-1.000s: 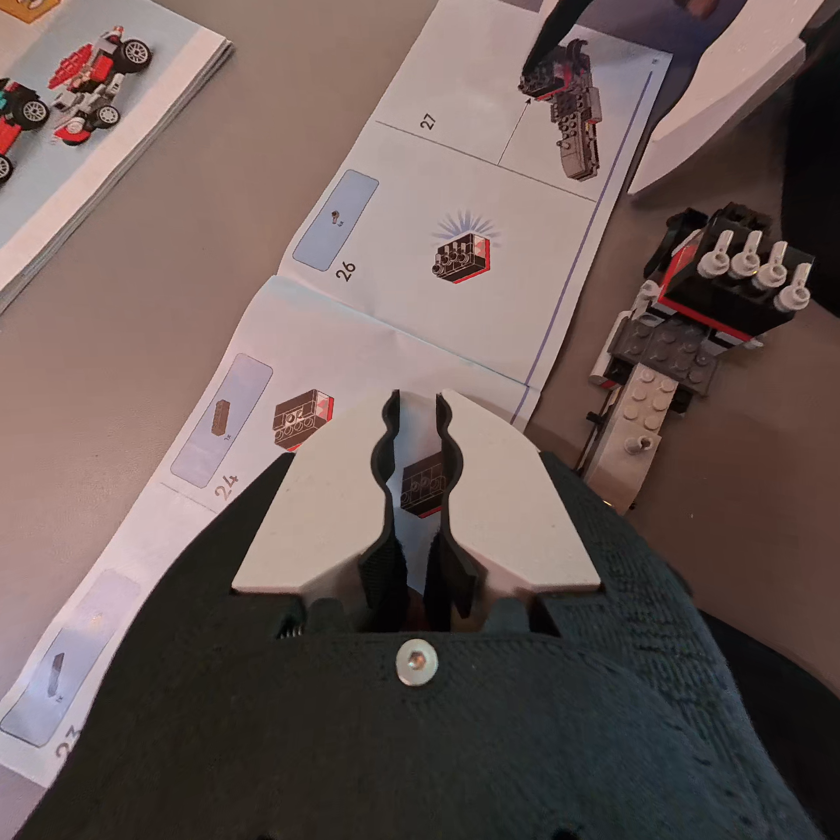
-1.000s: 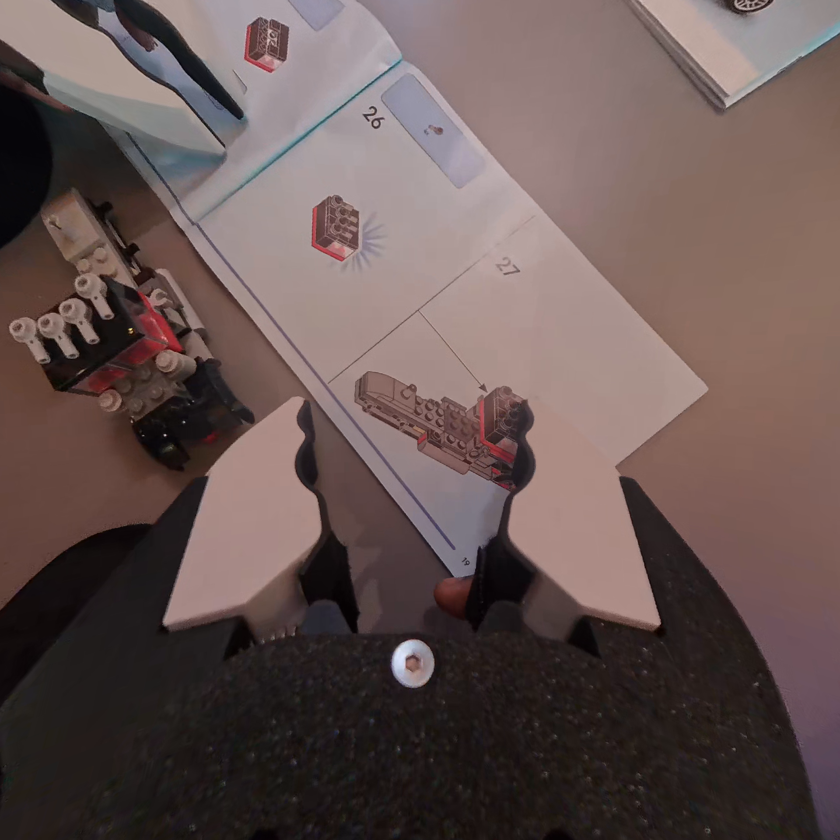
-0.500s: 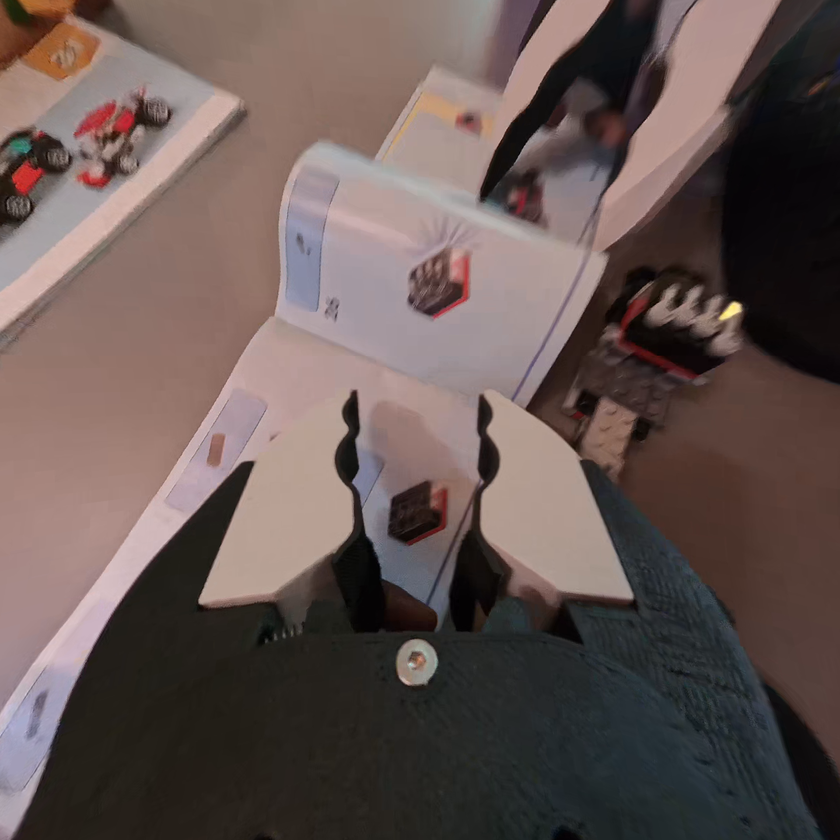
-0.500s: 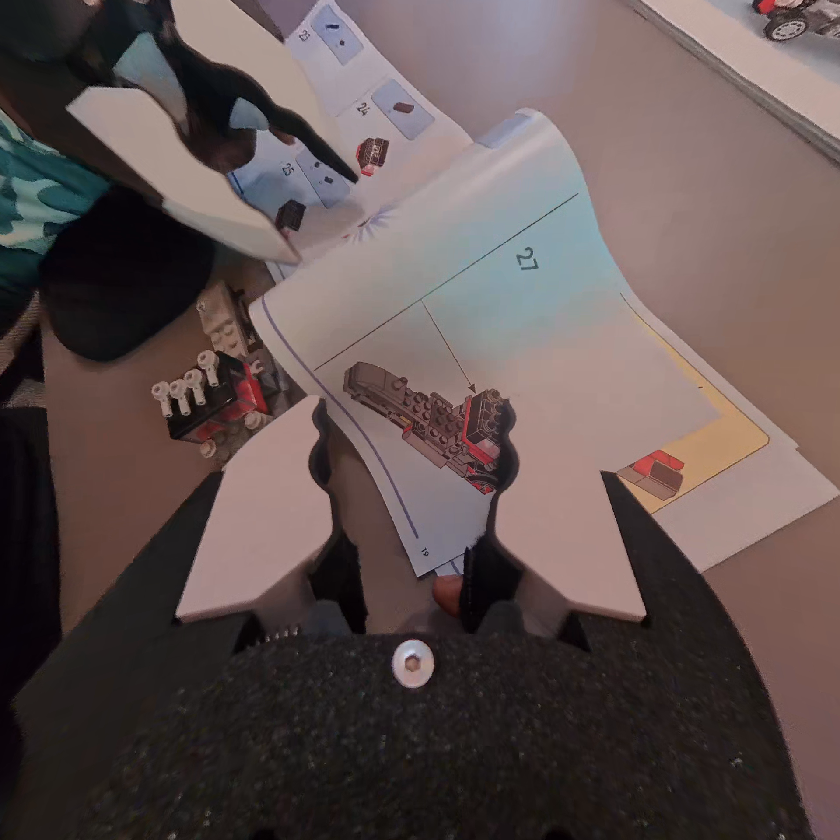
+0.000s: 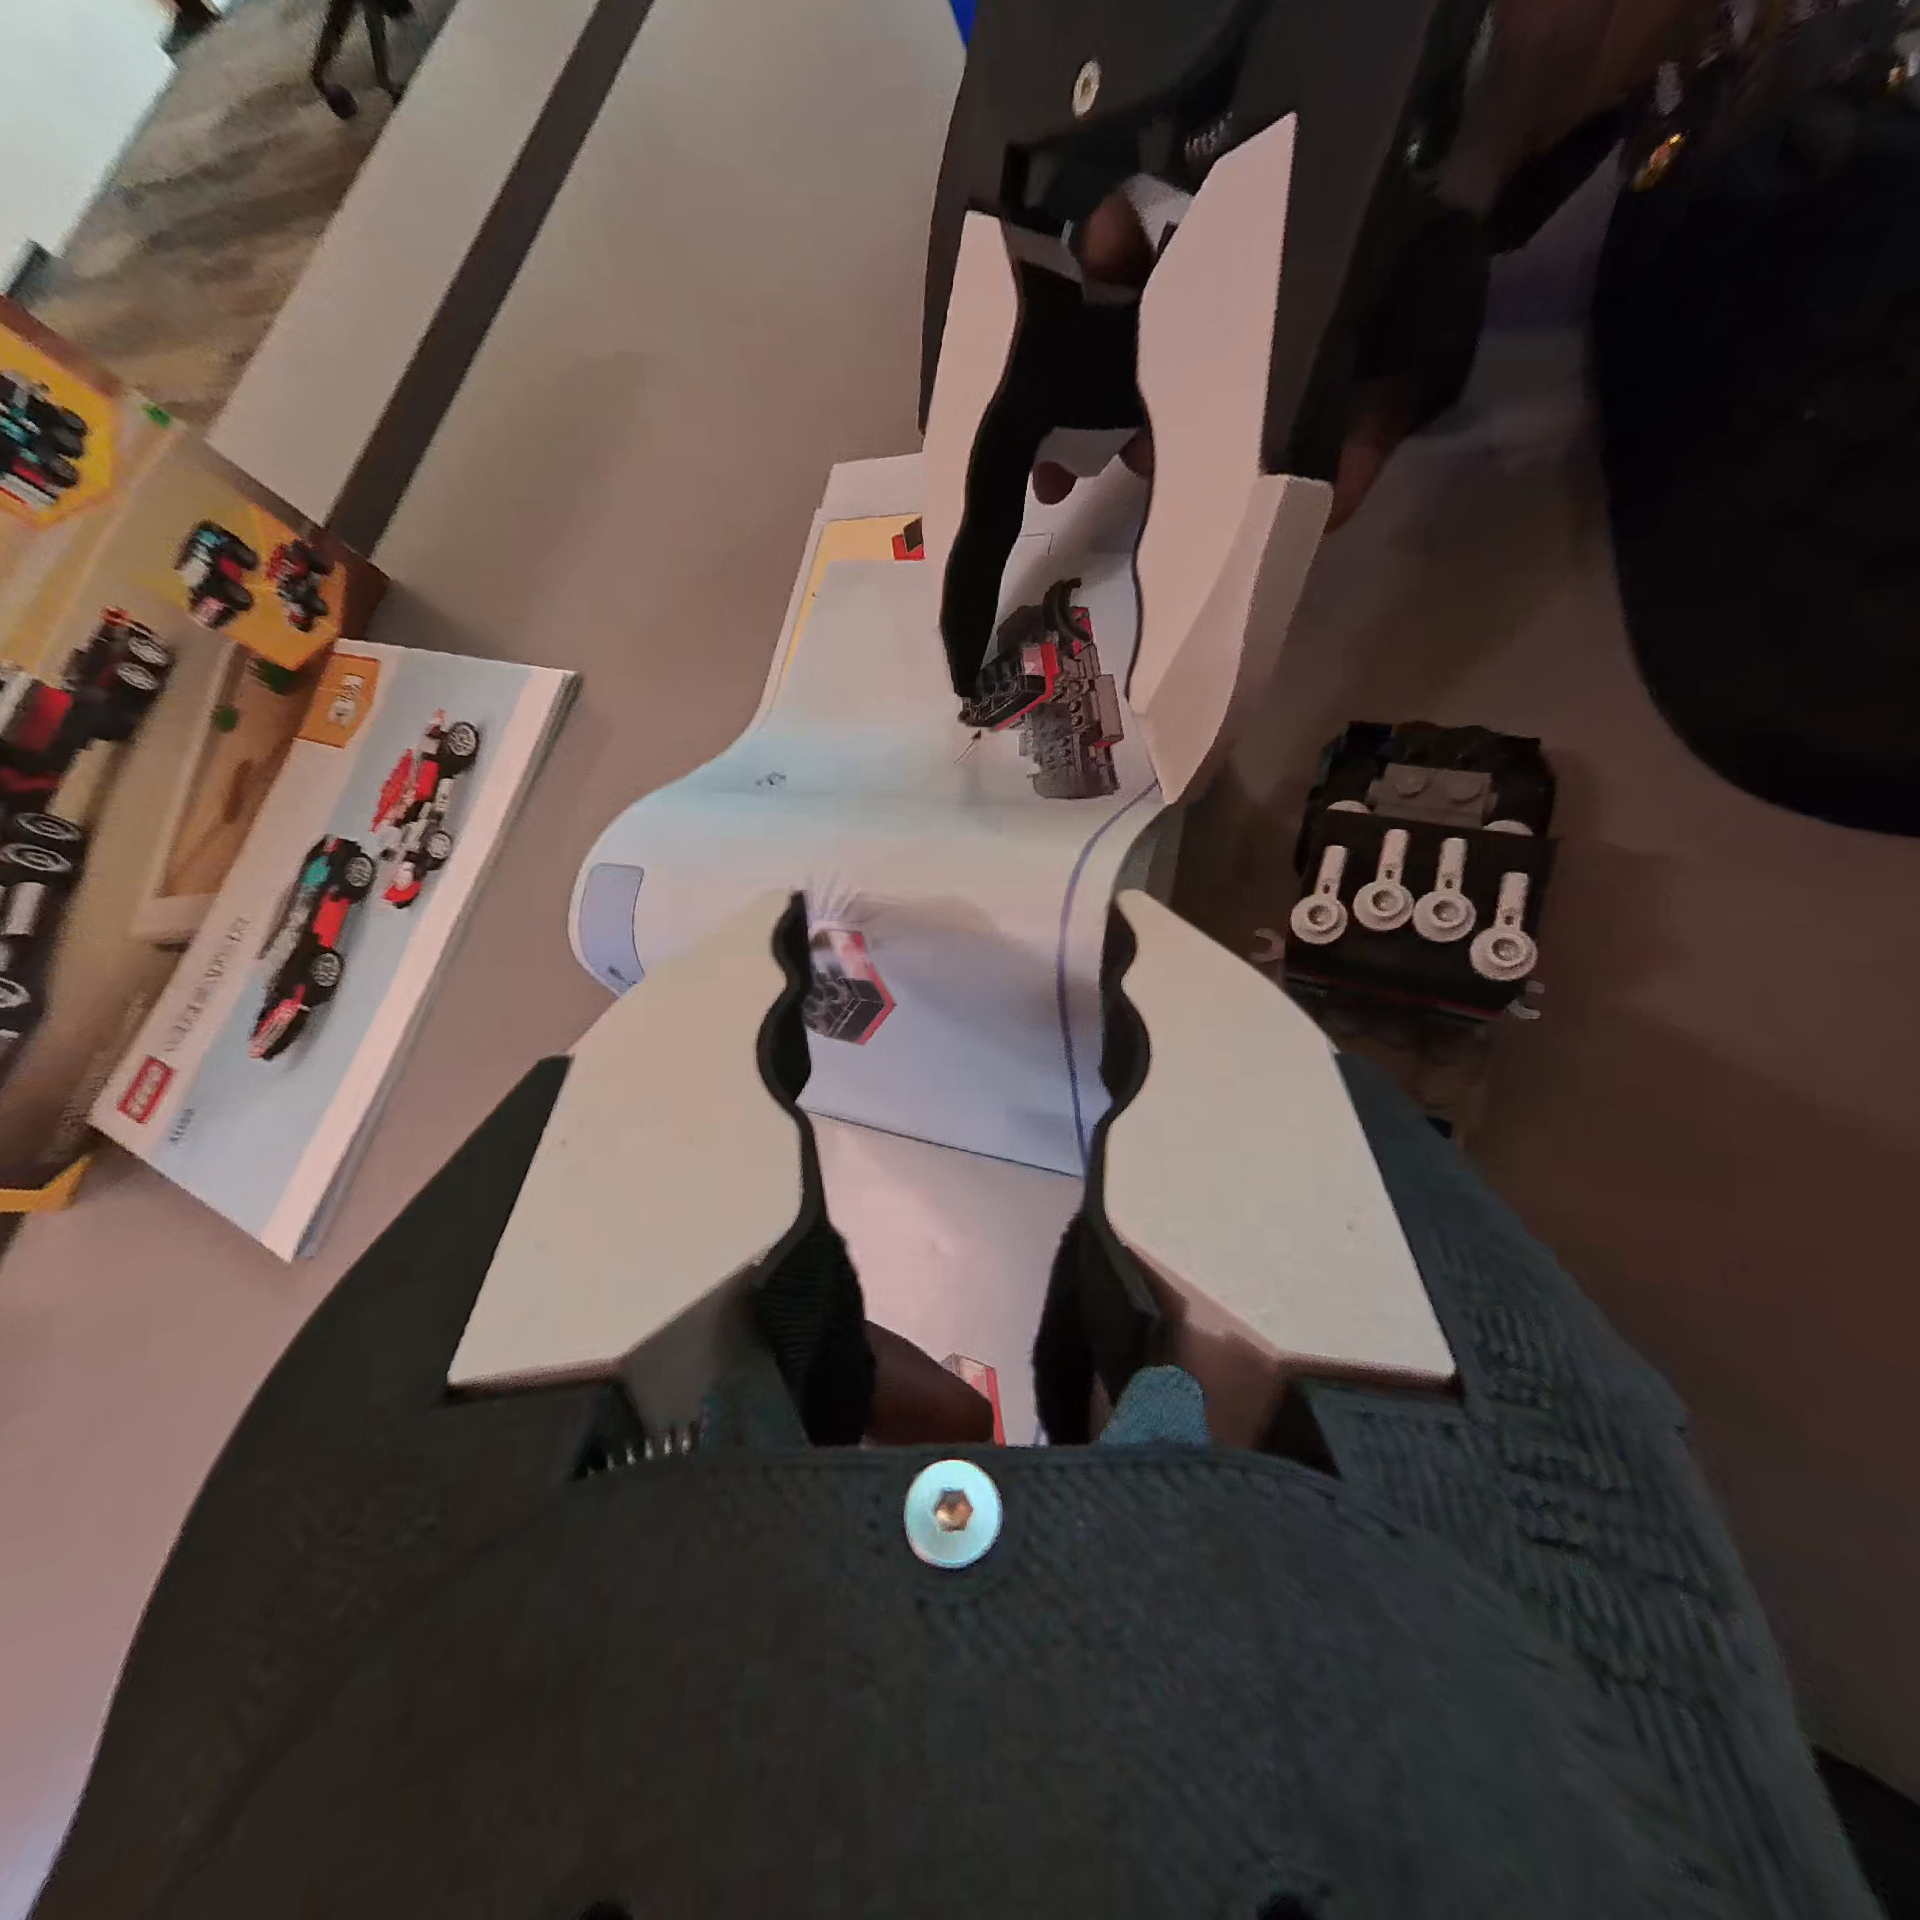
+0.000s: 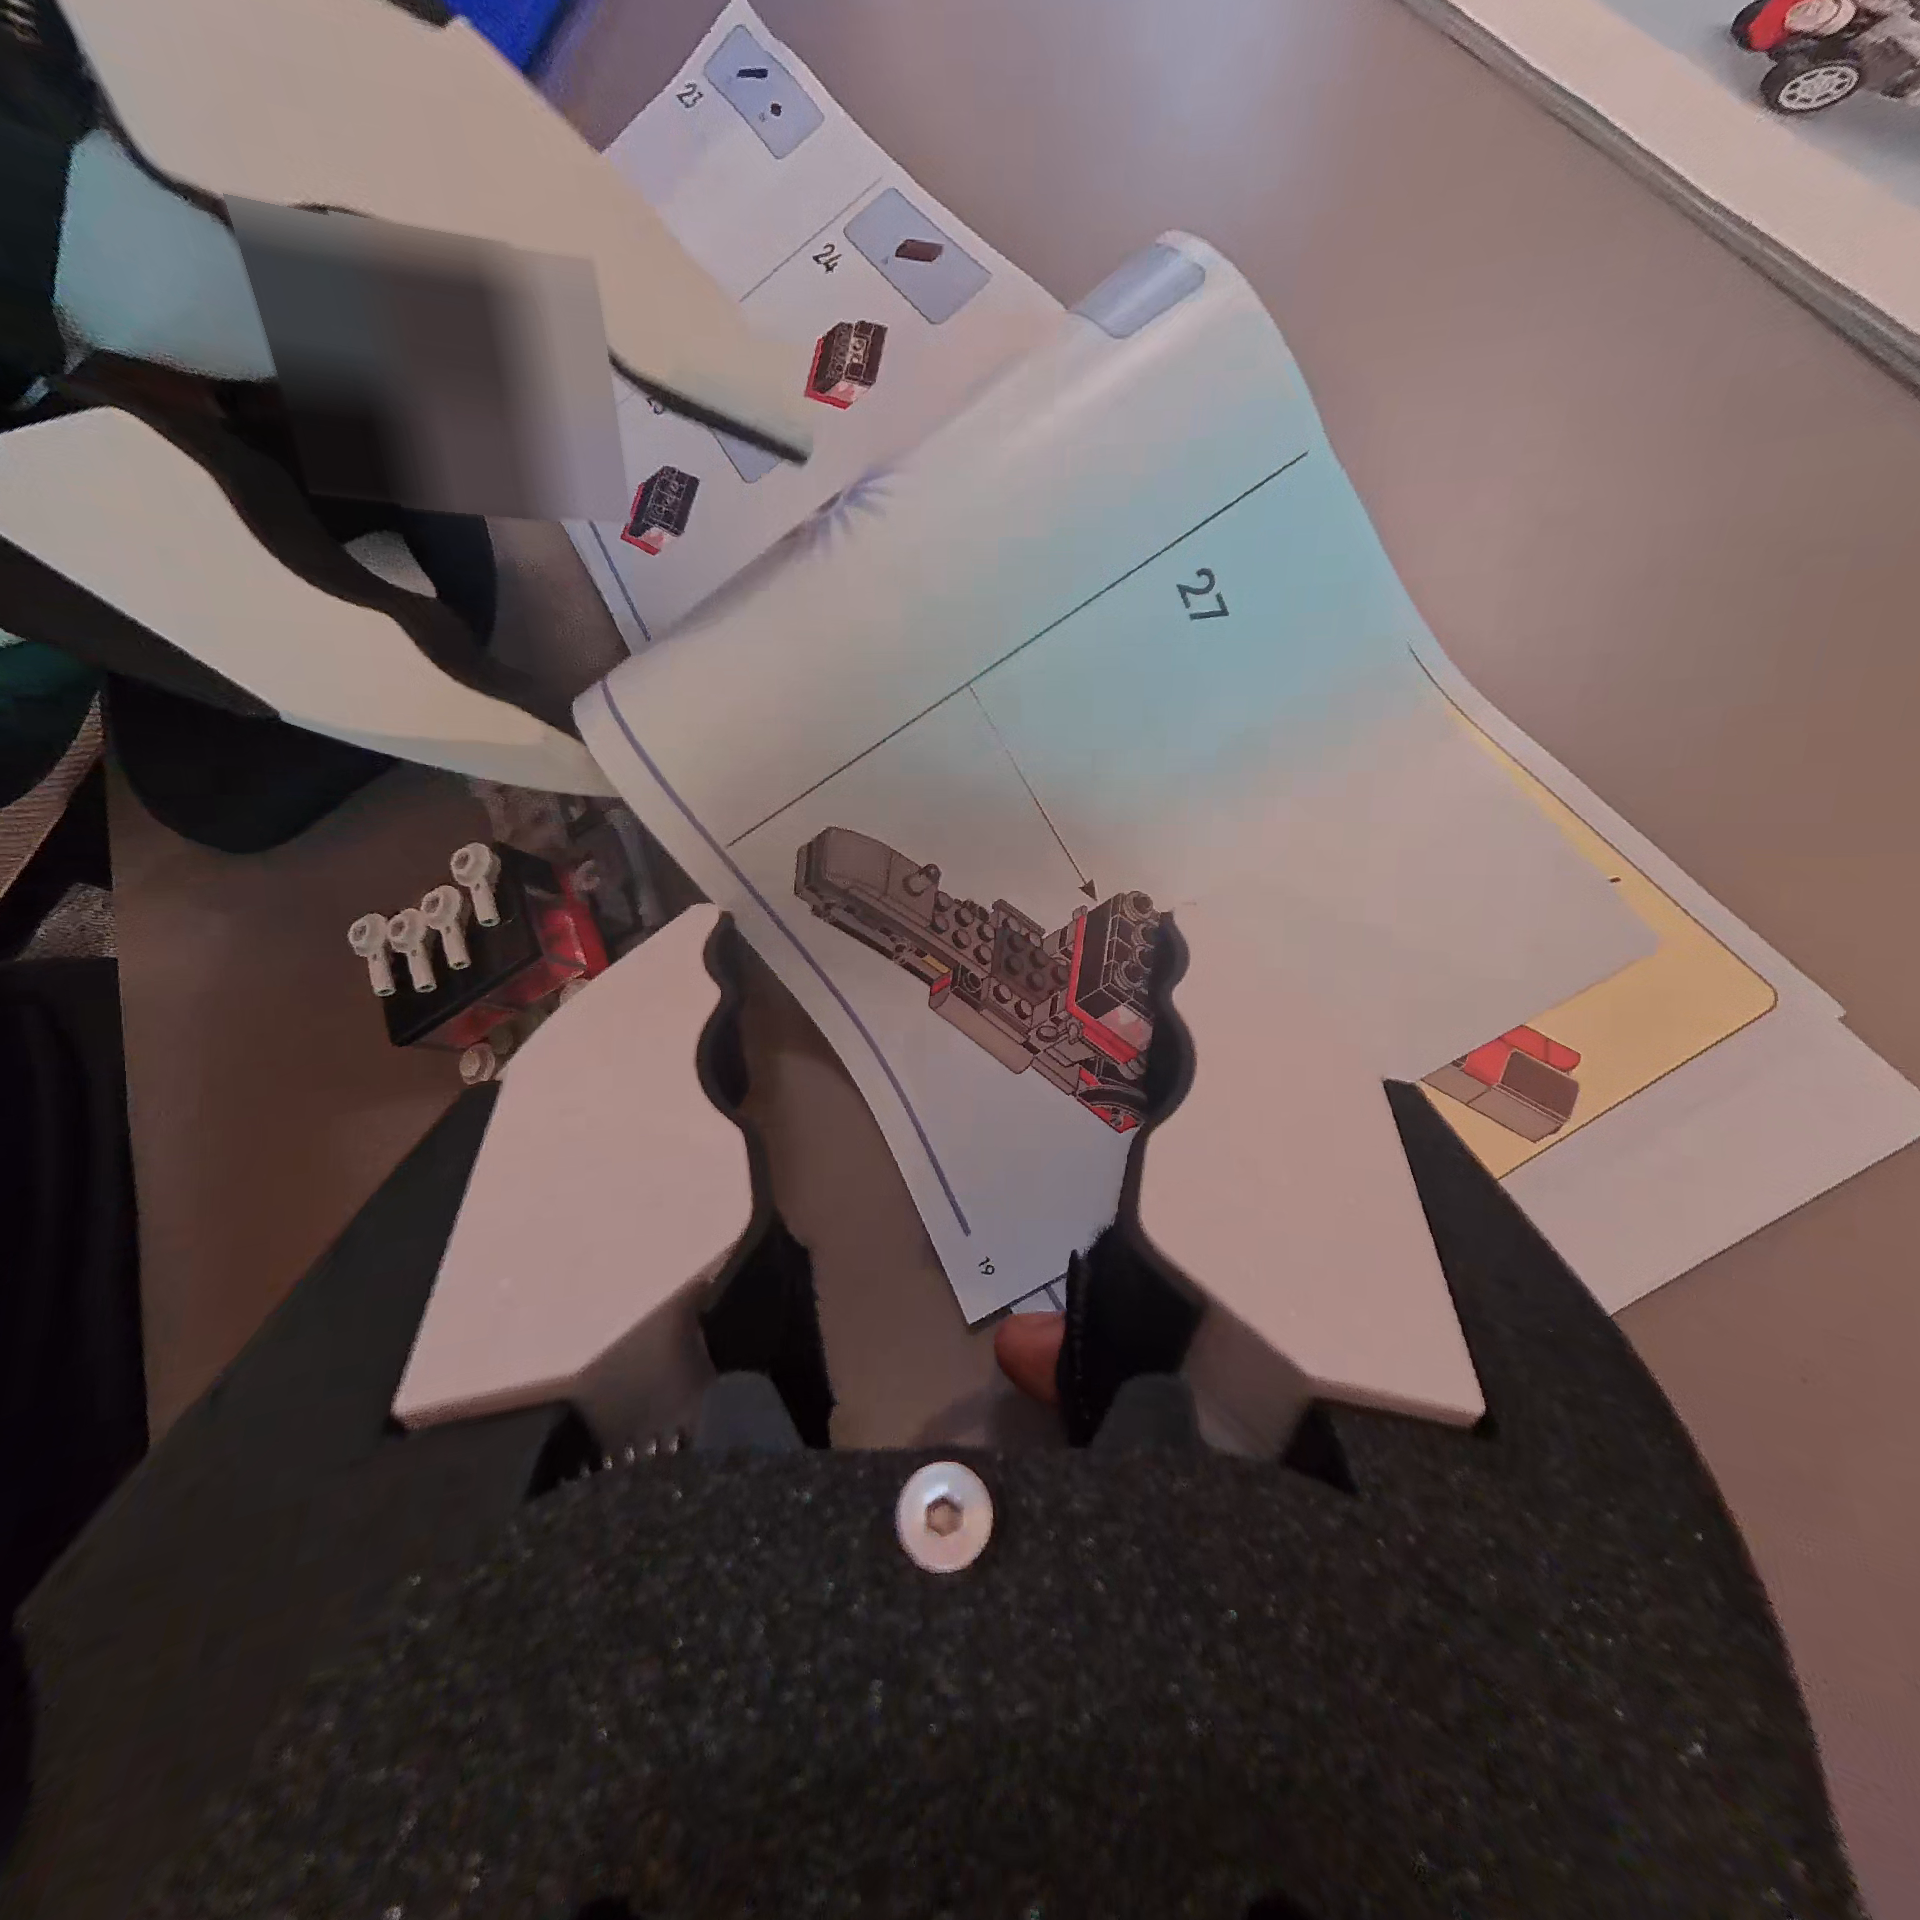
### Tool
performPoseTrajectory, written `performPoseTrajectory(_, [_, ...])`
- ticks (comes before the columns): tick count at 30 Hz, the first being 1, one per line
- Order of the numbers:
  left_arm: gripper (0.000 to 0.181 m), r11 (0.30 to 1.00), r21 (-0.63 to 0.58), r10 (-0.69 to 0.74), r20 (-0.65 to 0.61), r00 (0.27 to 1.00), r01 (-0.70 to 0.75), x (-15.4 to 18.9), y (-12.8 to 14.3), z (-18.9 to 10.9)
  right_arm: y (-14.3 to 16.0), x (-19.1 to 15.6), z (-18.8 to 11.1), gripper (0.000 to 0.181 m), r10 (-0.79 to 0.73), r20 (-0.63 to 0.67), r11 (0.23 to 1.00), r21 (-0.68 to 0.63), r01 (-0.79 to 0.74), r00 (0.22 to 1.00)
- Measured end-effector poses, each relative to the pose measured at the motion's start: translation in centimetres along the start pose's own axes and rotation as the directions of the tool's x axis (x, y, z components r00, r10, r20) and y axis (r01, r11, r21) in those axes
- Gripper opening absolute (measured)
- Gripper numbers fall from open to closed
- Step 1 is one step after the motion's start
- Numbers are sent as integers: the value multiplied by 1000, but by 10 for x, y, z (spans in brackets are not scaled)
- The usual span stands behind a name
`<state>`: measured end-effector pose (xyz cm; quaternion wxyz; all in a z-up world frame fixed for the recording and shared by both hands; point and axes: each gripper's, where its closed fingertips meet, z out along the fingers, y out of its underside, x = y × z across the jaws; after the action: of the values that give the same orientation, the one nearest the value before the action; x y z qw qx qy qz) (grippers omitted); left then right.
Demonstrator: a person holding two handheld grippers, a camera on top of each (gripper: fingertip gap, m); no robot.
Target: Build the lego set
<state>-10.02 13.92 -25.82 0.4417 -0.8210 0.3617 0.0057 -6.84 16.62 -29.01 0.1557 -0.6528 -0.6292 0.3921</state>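
Observation:
The part-built lego model (image 5: 1423,883), black and red with a row of white pins on top, stands on the table right of the open instruction booklet (image 5: 935,831); it also shows in the right wrist view (image 6: 468,966). One booklet page (image 6: 1039,675) is lifted and curls up over the pages beneath. My left gripper (image 5: 956,935) is open and empty above the booklet's near half. My right gripper (image 6: 945,935) is open at the lifted page's corner, its right finger (image 6: 1247,1143) over the page's edge. Each gripper also shows in the other's view, the right (image 5: 1049,540) and the left (image 6: 343,582).
A second closed booklet (image 5: 343,914) and the yellow set box (image 5: 104,623) lie at the left on the grey table (image 5: 675,364). A person's fingertip (image 6: 1023,1345) shows under the page corner. A dark sleeve (image 5: 1766,468) is at the right.
The flat page has risen and curled over, showing a yellow-bordered page beneath. My left gripper has opened from nearly shut and tilted up. The right gripper stayed open at the page corner.

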Motion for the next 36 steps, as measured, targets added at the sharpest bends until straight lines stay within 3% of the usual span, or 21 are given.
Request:
performPoseTrajectory(3, [31,999,42,9,67,998,-12,-4,-5,-5,-5,-1,-4,82,-37,-8,999,22,38,999])
performPoseTrajectory(5, [19,999,45,-17,161,987,10,-16,-1,-9,-21,-1,-16,81,-93,-44,988,120,98,995])
performPoseTrajectory(9, [12,986,74,-168,353,921,152,-43,17,-28,-50,-5,-48,76,-177,-113,940,276,202,978])
performPoseTrajectory(13, [6,949,82,-310,430,848,306,-55,43,-42,-50,2,-55,73,-223,-189,938,225,264,956])
performPoseTrajectory(20, [1,864,127,-488,442,752,487,-64,63,-52,-35,1,-37,61,-204,-128,965,138,221,971])
performPoseTrajectory(26, [0,757,203,-652,312,691,622,-67,68,-53,-43,-10,-14,47,-259,-48,962,71,262,965])
performPoseTrajectory(31, [0,655,249,-756,204,622,714,-70,71,-55,-43,-15,10,44,-318,13,947,-52,318,948])
performPoseTrajectory(36, [1,623,267,-782,182,597,735,-71,72,-57,-55,-17,33,35,-303,104,949,-56,310,947])
